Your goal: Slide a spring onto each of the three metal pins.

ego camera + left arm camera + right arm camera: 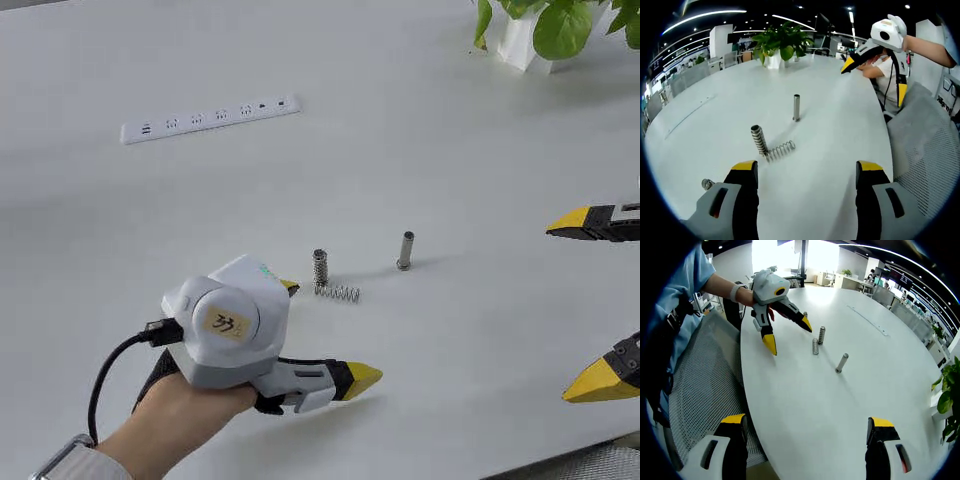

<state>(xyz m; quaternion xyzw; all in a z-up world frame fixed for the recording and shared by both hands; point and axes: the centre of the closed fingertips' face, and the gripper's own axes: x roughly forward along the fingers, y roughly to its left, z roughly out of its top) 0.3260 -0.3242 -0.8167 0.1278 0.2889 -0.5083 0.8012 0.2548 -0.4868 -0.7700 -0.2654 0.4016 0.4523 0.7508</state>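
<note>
A short metal pin with a spring on it stands upright on the white table. A loose spring lies flat against its base. To its right stands a bare metal pin. My left gripper is open just in front and left of the sprung pin, and holds nothing. The left gripper view has the sprung pin, the loose spring and the bare pin ahead of its jaws. A small metal piece sits by the left jaw. My right gripper hangs open and empty at the table's right edge.
A white power strip lies at the back left. A potted green plant stands at the back right corner. A grey mesh chair is beside the table's near edge.
</note>
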